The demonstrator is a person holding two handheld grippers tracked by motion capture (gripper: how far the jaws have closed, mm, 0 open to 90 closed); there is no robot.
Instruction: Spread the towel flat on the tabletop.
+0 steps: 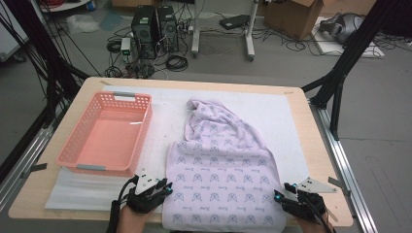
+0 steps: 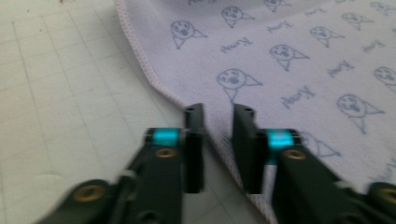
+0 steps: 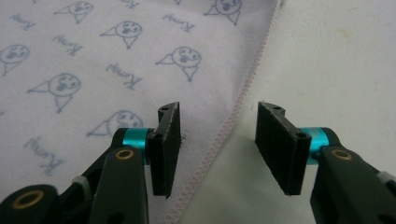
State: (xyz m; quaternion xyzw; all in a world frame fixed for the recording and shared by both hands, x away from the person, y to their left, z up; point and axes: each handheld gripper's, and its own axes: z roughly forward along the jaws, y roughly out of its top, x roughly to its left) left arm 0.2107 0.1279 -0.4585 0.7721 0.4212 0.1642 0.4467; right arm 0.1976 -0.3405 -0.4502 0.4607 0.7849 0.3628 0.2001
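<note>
Pink basket (image 1: 104, 133) at table's (image 1: 311, 141) left, nothing visible inside; lavender printed towel (image 1: 223, 174) spread beside it, far end bunched, near hem cut off below; left claw (image 2: 218, 122) narrowed over towel's left edge, grip unclear; right claw (image 3: 218, 126) agape astride right hem (image 3: 243, 100), holding nothing.

Beyond the desk (image 1: 316, 165), grey floor (image 1: 388, 136) carries two black computer towers (image 1: 155, 26) at twelve o'clock, tangled cables (image 1: 177, 62), and a cardboard box (image 1: 294, 17) at one o'clock.
</note>
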